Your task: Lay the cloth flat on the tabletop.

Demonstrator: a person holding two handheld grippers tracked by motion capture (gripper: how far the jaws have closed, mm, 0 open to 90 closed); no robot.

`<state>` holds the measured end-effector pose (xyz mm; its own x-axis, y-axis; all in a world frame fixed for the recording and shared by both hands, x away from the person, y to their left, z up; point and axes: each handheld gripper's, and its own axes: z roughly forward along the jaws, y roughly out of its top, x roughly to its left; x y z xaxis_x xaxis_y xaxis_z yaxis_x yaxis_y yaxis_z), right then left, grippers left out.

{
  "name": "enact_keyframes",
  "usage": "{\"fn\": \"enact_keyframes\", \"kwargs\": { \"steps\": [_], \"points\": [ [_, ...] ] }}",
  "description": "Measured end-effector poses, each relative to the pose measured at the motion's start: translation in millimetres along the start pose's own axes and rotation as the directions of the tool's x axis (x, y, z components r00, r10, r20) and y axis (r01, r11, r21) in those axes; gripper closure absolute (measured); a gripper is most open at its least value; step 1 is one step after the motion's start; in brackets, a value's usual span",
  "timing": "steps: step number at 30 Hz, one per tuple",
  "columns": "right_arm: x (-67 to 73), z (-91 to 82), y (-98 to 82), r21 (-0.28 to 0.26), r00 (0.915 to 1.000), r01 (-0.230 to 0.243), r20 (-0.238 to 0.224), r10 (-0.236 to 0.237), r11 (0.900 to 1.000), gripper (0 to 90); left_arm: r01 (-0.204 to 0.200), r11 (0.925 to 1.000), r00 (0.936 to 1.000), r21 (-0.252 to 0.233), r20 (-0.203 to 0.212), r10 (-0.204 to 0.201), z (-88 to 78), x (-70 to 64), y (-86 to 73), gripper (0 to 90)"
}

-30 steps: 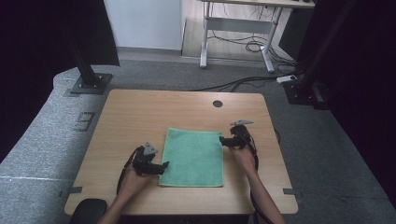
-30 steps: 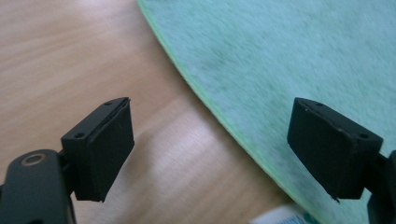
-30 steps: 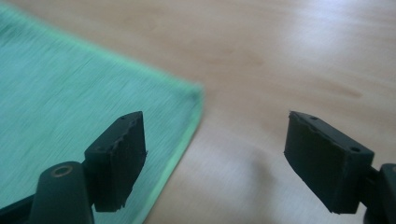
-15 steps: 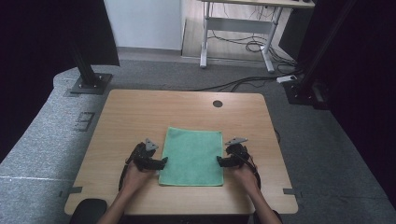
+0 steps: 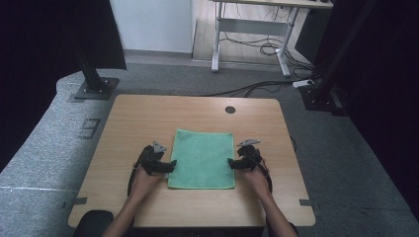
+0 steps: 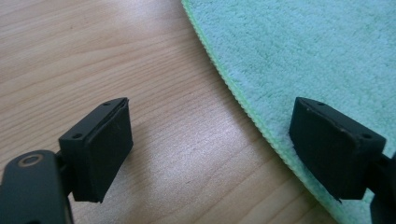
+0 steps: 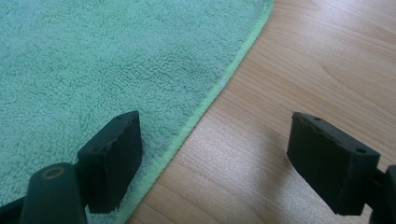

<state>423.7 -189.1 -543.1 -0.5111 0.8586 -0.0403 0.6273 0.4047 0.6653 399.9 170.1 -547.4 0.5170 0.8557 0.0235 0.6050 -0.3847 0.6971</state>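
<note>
- Towel (image 5: 202, 159): green terry, rectangular, stitched hem; flat on pale wood-grain table (image 5: 148, 113), near its front edge.
- Left gripper (image 5: 170, 165): jaws wide, empty, straddling the towel's left hem.
- Right gripper (image 5: 231, 163): jaws wide, empty, straddling the right hem.

bare wooden table (image 5: 148, 118) all round flat green cloth (image 5: 203, 158), nothing blocking
</note>
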Motion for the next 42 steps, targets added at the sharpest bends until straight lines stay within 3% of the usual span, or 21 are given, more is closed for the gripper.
{"fn": "enact_keyframes", "kwargs": {
  "steps": [7,15,18,26,32,42],
  "points": [
    [-0.8,-2.4,-0.1,-0.016,0.9994,0.021,-0.026,-0.021,1.0,18.8,-0.033,0.9995,0.9994,0.0,0.008,0.033,-5.3,-2.3,2.4,13.2],
    [-4.6,-28.6,-6.3,-0.065,0.9978,0.002,-0.066,-0.006,0.998,13.4,-0.045,0.9988,0.9958,-0.021,0.079,0.046,-30.0,-3.4,0.6,9.3],
    [-4.4,-38.5,-11.7,-0.061,0.9974,0.005,-0.072,-0.009,0.998,12.2,-0.06,0.9981,0.995,-0.013,0.08,0.06,-37.0,-3.3,-4.1,6.7],
    [-4.4,-54.1,-34.6,-0.063,0.9977,-0.012,-0.067,0.008,0.998,3.2,-0.046,0.9988,0.9962,-0.015,0.074,0.047,-53.3,4.3,-19.9,2.2],
    [-4.7,-55.3,-48.1,-0.061,0.9977,-0.026,-0.064,0.022,0.998,2.7,-0.038,0.9993,0.9978,-0.006,0.054,0.038,-53.5,10.0,-33.0,0.0],
    [-7.1,-42.1,-61.8,-0.038,0.9975,-0.036,-0.062,0.033,0.999,2.1,-0.049,0.9984,0.9972,0.027,0.059,0.047,-41.3,12.8,-41.7,0.0]
  ]
}}
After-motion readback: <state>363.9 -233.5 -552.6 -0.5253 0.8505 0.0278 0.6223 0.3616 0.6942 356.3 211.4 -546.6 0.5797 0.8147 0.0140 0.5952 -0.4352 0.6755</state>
